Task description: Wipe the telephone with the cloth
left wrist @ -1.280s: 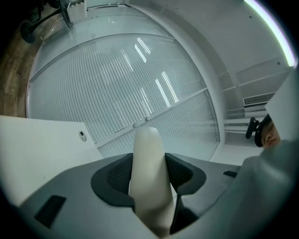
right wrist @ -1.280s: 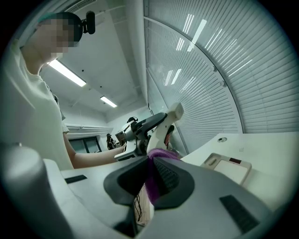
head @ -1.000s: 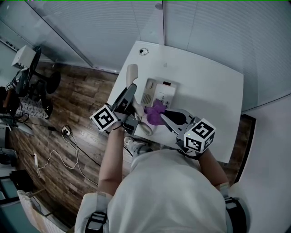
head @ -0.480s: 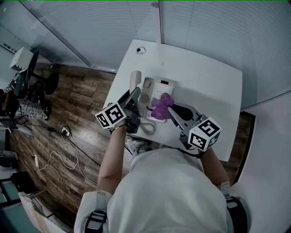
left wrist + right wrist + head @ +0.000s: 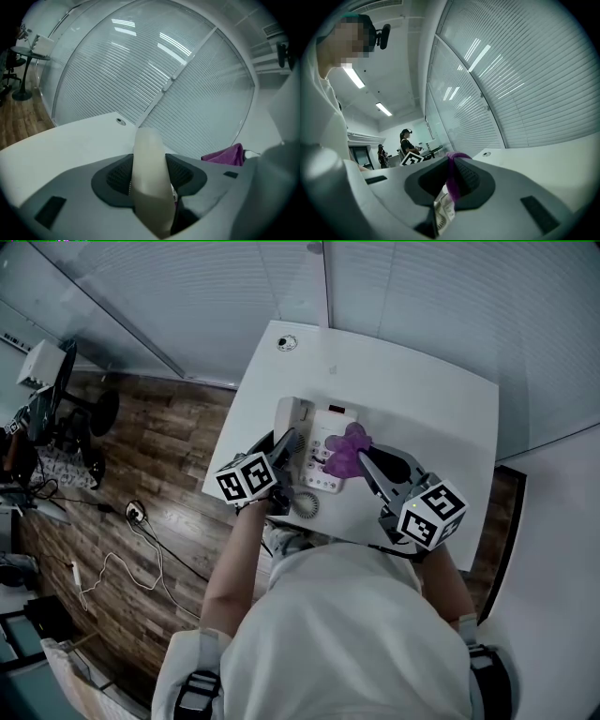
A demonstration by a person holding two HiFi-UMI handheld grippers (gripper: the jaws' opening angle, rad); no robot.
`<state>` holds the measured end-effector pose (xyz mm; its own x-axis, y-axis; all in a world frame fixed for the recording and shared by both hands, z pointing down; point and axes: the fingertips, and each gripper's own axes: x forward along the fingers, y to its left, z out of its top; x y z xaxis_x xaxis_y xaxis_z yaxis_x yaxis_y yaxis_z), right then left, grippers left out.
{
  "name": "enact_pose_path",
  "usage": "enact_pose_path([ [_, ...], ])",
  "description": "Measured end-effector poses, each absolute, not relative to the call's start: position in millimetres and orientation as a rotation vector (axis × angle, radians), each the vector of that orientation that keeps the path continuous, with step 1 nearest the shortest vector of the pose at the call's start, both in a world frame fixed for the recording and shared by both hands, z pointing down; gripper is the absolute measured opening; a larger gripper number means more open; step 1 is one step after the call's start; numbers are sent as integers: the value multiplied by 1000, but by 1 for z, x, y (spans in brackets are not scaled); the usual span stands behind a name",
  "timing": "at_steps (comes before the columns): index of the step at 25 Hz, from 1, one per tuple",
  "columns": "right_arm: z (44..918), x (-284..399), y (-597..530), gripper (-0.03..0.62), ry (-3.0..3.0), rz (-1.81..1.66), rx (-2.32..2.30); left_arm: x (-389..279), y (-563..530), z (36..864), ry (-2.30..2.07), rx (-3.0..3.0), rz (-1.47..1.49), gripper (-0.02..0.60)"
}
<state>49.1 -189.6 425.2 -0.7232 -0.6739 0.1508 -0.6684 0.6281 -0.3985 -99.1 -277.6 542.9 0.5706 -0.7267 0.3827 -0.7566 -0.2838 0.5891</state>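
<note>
The white telephone [image 5: 328,454] lies on the white table [image 5: 422,399]. My left gripper [image 5: 288,440] is shut on its cream handset [image 5: 288,416], which sits low over the phone's left side. In the left gripper view the handset [image 5: 147,154] fills the gap between the jaws of that gripper [image 5: 150,174]. My right gripper [image 5: 364,457] is shut on the purple cloth [image 5: 349,448], which rests over the phone's right part by the keypad. In the right gripper view a thin fold of cloth [image 5: 453,187] is pinched in the gripper [image 5: 452,176], with phone keys [image 5: 443,210] below.
The coiled cord [image 5: 305,505] lies at the table's near edge. A round cable grommet [image 5: 287,342] sits at the far left corner. Glass walls with blinds close the far side. Wood floor [image 5: 159,474] drops off left of the table. People stand far off [image 5: 407,139].
My left gripper has lowered and tilted the handset from upright down onto the phone's left side. My right gripper has carried the cloth from the phone's near-left part toward its right.
</note>
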Motion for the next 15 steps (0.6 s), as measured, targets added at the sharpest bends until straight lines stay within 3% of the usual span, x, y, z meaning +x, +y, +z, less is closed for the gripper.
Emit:
enact_pose_path([
  [15,429,51,-192,48,2783,-761,-1149,-80,-287,570,-1215,2150,303,225],
])
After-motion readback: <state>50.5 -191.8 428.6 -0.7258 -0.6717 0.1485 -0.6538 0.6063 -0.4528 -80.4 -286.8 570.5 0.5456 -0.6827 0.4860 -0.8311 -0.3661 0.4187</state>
